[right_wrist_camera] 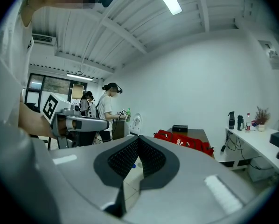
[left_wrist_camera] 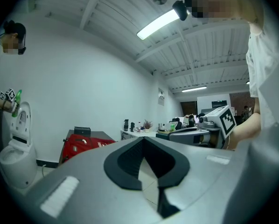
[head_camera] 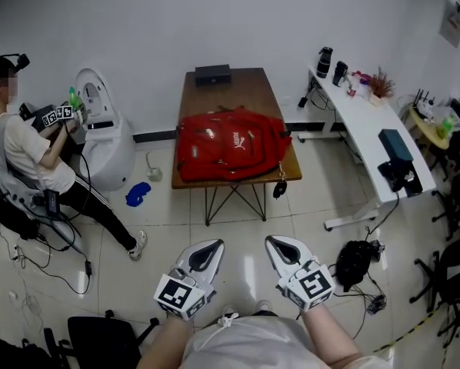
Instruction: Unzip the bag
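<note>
I read the left tool (head_camera: 208,246) and the right tool (head_camera: 275,241) side by side over the floor (head_camera: 238,233), well short of the near edge of the desk (head_camera: 230,94). In each gripper view, that tool's two dark pads are pressed together at the tips. A teardrop-shaped gap behind the tips holds nothing. The red backpack (head_camera: 230,144) lies flat across the near half of the desk, reaching its near edge and right edge. A black box (head_camera: 213,73) sits at the middle of the far edge, apart from the backpack. Neither tool touches the backpack.
</note>
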`<state>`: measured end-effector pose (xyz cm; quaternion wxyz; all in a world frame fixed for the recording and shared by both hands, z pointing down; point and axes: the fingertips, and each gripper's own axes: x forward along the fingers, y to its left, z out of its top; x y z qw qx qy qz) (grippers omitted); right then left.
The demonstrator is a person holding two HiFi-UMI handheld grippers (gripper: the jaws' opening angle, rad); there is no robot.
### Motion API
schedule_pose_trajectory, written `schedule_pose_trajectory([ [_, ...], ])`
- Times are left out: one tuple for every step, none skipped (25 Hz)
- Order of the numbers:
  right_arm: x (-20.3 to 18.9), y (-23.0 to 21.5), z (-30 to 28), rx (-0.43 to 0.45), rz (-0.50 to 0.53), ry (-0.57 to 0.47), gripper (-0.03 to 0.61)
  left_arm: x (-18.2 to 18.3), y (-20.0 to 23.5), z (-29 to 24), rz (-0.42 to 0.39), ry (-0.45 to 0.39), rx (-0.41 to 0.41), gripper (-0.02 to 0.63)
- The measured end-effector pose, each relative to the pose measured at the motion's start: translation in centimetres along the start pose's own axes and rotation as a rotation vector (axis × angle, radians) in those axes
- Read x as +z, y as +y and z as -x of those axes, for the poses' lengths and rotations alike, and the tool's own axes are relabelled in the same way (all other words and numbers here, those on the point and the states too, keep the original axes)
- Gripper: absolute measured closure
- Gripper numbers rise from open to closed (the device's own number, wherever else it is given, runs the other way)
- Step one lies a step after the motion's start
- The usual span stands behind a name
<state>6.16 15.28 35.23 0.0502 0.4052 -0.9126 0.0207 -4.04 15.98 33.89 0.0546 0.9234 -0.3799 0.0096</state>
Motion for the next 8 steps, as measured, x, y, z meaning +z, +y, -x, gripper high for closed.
schedule_pose_trajectory([
  [-0.02,-0.08,-0.04,-0.002,-0.003,0.000,0.572,0.01,-0.03,-0.05,-0.002,0.001,-0.002,0.607],
  [-0.05,-0.13,-0.06,-0.003,-0.004,-0.001,0.572,-0.02,-0.06,-0.10,-0.002,0.001,-0.003,0.607],
  [-0.09,-0.16,-0.06,-0.003,-0.003,-0.001,0.572,-0.06,-0.09,-0.12,0.000,0.001,-0.003,0.607],
  [-0.12,-0.14,-0.05,-0.003,-0.001,0.000,0.572,-0.09,-0.12,-0.11,0.000,0.001,-0.003,0.607],
  [-0.14,-0.09,-0.04,-0.003,0.000,0.001,0.572,-0.11,-0.15,-0.08,0.001,0.001,-0.002,0.607],
  [-0.14,-0.03,-0.02,-0.002,0.000,0.002,0.572,-0.11,-0.19,-0.03,0.001,0.001,-0.002,0.607],
  [-0.13,0.04,-0.01,-0.002,0.000,0.002,0.572,-0.11,-0.23,0.01,0.002,0.002,-0.001,0.607],
  [-0.12,0.10,0.01,-0.002,-0.001,0.002,0.572,-0.11,-0.28,0.05,0.003,0.002,-0.001,0.607],
])
